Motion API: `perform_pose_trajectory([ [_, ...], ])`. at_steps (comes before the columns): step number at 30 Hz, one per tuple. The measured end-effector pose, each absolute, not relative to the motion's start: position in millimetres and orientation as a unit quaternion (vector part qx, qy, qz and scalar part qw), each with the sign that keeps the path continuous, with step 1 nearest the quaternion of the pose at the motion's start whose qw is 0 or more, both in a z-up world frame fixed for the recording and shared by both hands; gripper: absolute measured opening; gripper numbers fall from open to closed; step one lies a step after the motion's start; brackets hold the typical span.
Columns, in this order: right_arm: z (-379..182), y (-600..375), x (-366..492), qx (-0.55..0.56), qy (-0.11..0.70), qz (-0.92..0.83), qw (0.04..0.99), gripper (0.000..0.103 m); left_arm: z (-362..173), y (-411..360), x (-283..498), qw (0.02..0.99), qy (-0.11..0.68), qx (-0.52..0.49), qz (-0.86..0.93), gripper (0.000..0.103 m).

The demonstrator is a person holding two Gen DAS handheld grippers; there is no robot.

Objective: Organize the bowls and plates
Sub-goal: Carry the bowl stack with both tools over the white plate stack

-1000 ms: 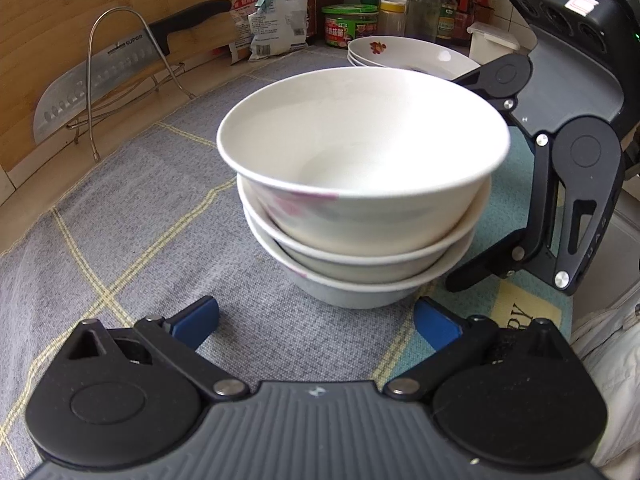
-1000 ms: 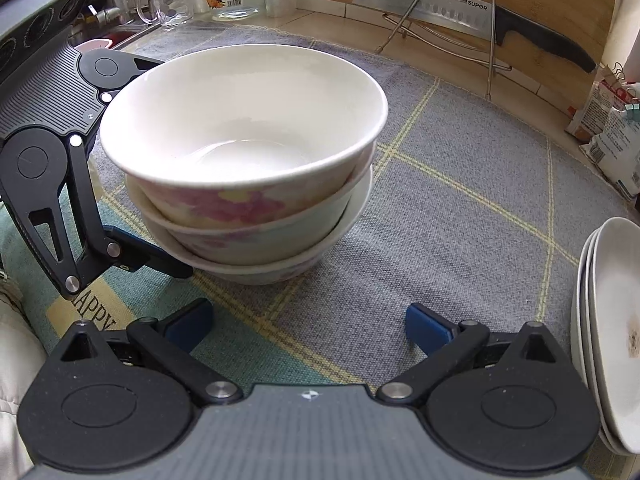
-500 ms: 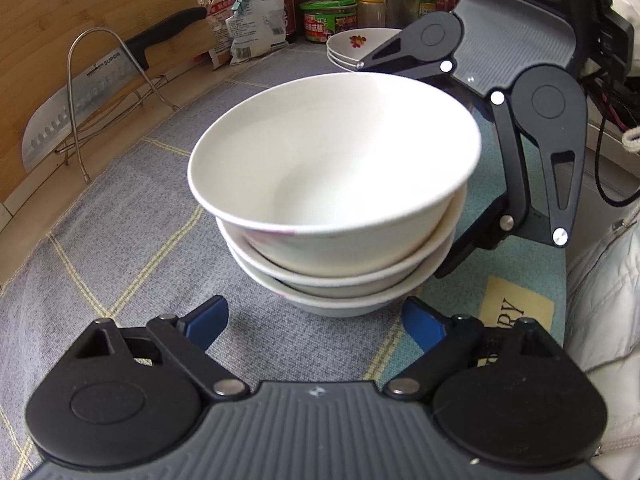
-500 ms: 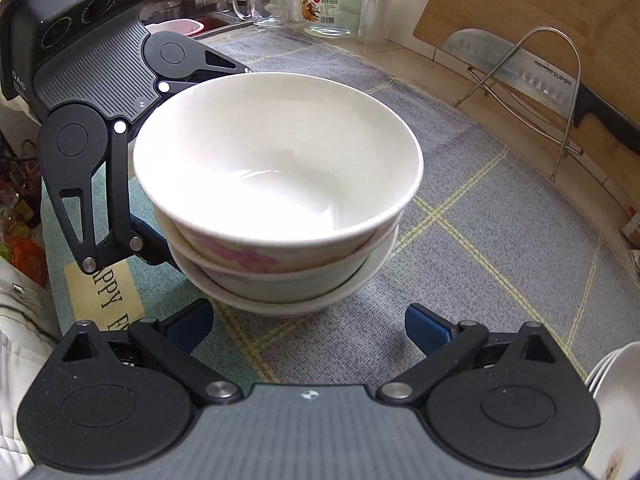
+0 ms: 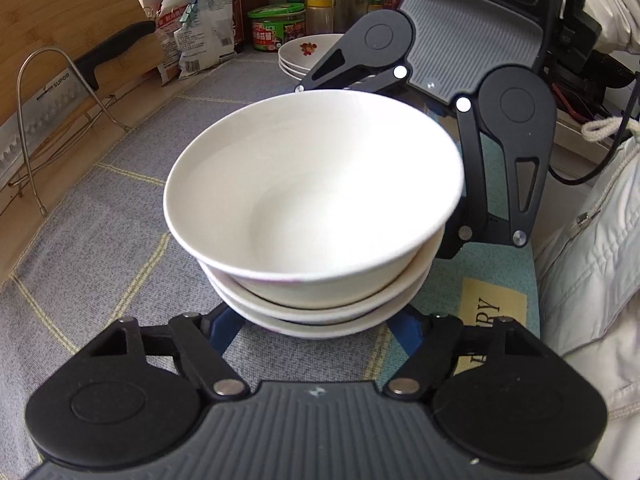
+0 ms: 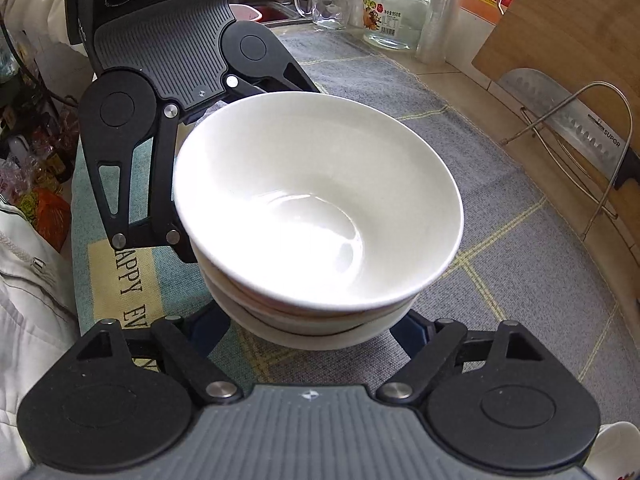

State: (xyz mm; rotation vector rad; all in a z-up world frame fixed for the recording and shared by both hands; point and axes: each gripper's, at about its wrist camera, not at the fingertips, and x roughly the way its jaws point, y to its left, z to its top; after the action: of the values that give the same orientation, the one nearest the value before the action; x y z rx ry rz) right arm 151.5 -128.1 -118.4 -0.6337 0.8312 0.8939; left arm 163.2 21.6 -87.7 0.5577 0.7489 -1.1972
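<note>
A stack of three white bowls (image 5: 316,208) stands on the grey mat; it also shows in the right wrist view (image 6: 320,208). My left gripper (image 5: 316,330) is open, its blue fingertips (image 5: 222,328) straddling the base of the stack from one side. My right gripper (image 6: 312,330) is open too, its blue fingertips (image 6: 416,334) straddling the base from the opposite side. Each gripper appears beyond the bowls in the other's view. Whether the pads touch the bowls is hidden. A stack of white plates (image 5: 304,54) with a red flower print sits further back.
A wire rack (image 5: 44,120) with a cleaver (image 6: 576,136) leans against a wooden board (image 6: 560,20). Jars and bottles (image 5: 276,28), a snack bag (image 5: 200,28), a glass jar (image 6: 396,12) and a glass mug (image 6: 324,0) line the counter's back. The person's white jacket (image 5: 592,264) is close by.
Both grippers have moved in toward the bowl stack from opposite sides and lowered; their fingertips now reach under the stack's rim on both sides of its base. The bowls look larger in both views.
</note>
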Motion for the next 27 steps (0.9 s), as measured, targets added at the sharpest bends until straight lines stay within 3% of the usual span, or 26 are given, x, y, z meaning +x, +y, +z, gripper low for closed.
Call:
perform_pose_trajectory([
  [27, -108, -136, 148, -0.268, 0.411, 0.412, 0.767, 0.084, -72, 10, 159, 0.715, 0.354, 0.252, -0.548, 0.077],
])
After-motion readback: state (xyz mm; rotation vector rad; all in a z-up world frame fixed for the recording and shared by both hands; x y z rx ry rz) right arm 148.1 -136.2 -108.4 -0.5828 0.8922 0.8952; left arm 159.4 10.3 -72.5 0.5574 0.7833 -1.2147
